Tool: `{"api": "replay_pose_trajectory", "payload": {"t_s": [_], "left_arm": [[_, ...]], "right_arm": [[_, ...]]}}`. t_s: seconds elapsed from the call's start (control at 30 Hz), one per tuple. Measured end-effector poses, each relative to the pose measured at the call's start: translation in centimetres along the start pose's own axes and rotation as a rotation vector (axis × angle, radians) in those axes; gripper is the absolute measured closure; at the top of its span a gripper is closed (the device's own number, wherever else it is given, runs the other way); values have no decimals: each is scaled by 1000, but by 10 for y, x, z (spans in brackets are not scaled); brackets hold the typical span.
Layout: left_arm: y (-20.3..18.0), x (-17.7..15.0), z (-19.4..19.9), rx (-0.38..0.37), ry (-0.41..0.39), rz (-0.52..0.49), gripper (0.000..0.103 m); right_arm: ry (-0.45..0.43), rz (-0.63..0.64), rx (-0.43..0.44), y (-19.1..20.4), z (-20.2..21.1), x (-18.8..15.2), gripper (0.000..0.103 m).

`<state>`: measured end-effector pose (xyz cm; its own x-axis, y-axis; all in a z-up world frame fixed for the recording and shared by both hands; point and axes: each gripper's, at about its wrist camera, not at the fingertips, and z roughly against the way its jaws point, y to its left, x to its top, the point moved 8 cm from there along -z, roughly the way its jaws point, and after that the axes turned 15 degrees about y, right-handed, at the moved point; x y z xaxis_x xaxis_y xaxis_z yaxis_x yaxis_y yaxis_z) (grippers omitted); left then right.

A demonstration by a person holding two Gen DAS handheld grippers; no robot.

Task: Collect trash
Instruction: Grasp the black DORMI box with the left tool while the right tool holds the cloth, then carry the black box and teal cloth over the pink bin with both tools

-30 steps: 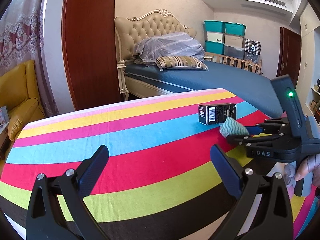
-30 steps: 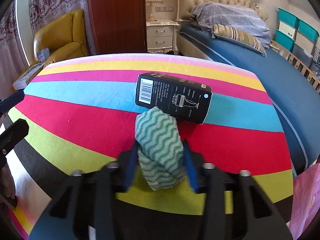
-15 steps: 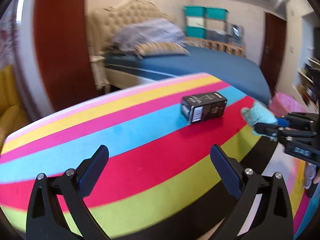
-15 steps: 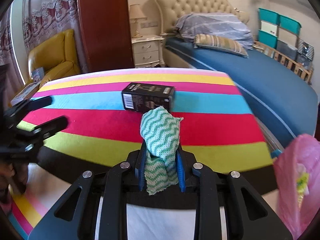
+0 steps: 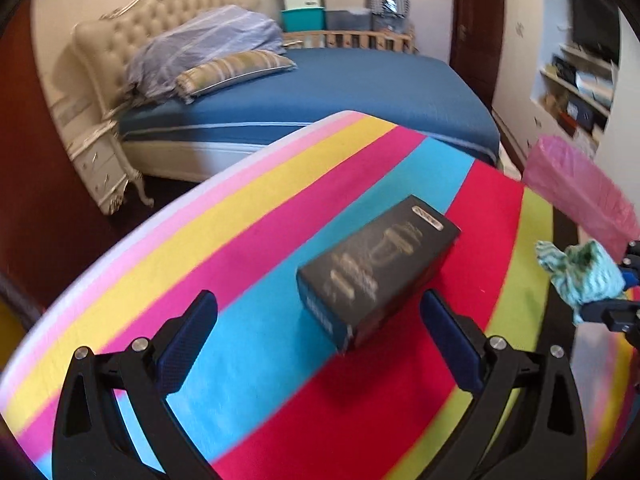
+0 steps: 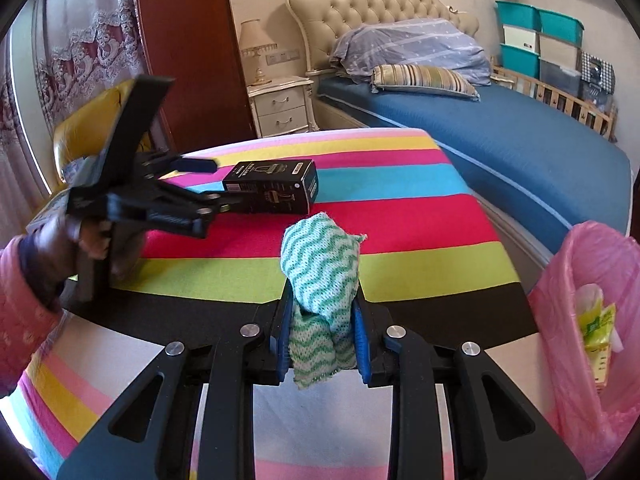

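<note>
Your right gripper (image 6: 322, 336) is clenched on a crumpled green-and-white wavy-patterned cloth (image 6: 320, 268), held off the table's near edge. Your left gripper (image 5: 318, 332) stands released, fingers spread around the near end of a black rectangular carton (image 5: 376, 268) lying flat on the striped tablecloth (image 5: 248, 240). The pink-bagged bin (image 6: 592, 320) to the right holds yellow-green wrappers; its lower contents are hidden. The carton's print is blurred.

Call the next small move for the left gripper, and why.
Probably ease the left gripper forward and shut on the box. Its jaws stand open, the box lies on the table just ahead between the fingers, and the right gripper already holds the cloth near the pink bag.
</note>
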<state>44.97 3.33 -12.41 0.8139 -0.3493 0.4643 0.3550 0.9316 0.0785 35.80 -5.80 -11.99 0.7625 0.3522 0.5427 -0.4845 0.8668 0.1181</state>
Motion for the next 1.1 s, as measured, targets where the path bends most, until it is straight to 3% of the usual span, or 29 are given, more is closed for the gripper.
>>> {"api": "replay_pose_trajectory", "payload": {"t_s": [0.2,0.27,0.37,0.4,0.47,0.6,0.87,1.1], "left_arm": [[-16,20,-23,-21,41,-122,5],[-26,21,-28,-40,58,-157,9],[-40,17,-23,-92,51,-173,49],[-44,14,-19,-110,51,-162,58],[-54,5,-13,-90,38,-155,65],[-73,-22,7,-29,8,-107,65],[-100,-77,62,9,-73,55,65],[-125,-118,99,55,-130,129,65]], "right_arm": [[1,-31,29,-5,-1,0,77],[-1,-44,34,-8,0,-1,77],[-7,-49,27,-9,3,-4,77],[-7,-52,27,-9,4,-6,77],[-7,-52,23,-8,7,-11,77],[-8,-55,18,-5,15,-24,77],[-6,-64,-4,-1,35,-56,77],[-21,-31,-17,15,52,-83,77]]}}
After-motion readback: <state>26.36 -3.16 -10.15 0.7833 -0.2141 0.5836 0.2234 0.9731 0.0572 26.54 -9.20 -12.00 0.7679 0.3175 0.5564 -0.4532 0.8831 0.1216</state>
